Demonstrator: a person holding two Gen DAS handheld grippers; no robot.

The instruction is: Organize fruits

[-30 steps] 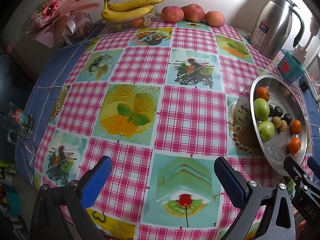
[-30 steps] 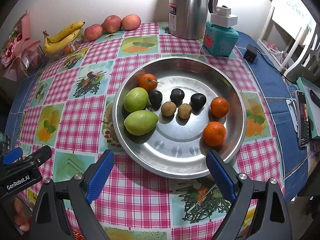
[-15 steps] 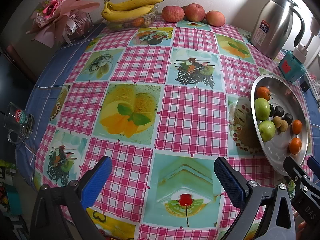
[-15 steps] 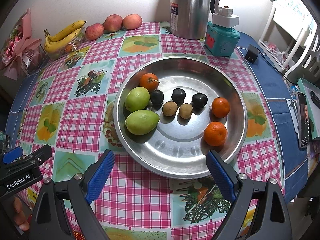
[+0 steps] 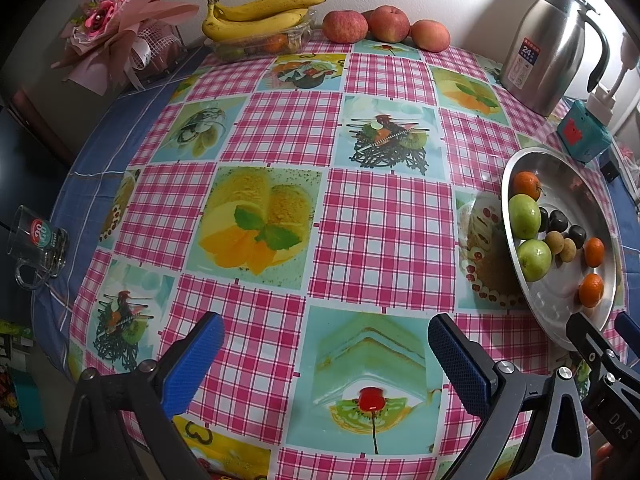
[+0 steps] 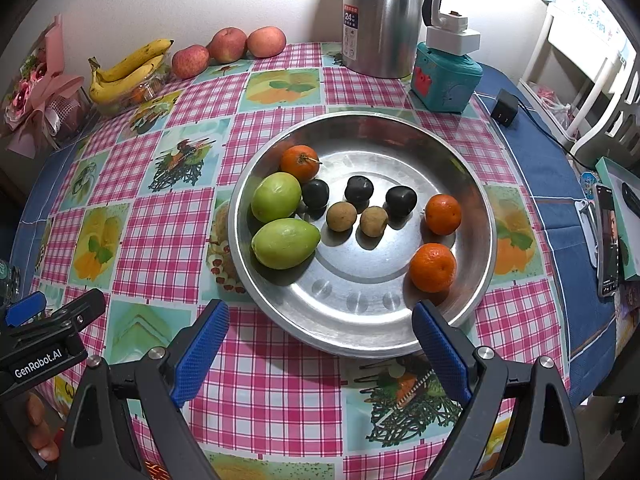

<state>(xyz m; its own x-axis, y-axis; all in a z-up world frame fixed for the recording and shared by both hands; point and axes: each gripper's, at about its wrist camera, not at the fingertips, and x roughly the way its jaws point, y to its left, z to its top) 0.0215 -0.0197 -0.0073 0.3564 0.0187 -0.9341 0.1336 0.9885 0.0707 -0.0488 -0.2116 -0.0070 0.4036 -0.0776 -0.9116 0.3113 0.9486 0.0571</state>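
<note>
Holding both jaws spread and empty, I see small fruits (image 6: 340,216) loosely grouped in the metal tray (image 6: 476,184); sorted or awaiting sorting, I can't tell.

Steel thermos jug (image 6: 380,16), teal box (image 6: 446,80), bouquet (image 5: 116,36), glass mug (image 5: 36,240).

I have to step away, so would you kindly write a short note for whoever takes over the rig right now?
Left gripper: open, holding nothing, over bare tablecloth.
Right gripper: open, holding nothing, at the near rim of the metal tray.
In the tray: three oranges, two green fruits, three dark fruits, two brown ones.
Bananas and apples sit by the wall.
Whether sorting is finished or still ahead cannot be told.
</note>
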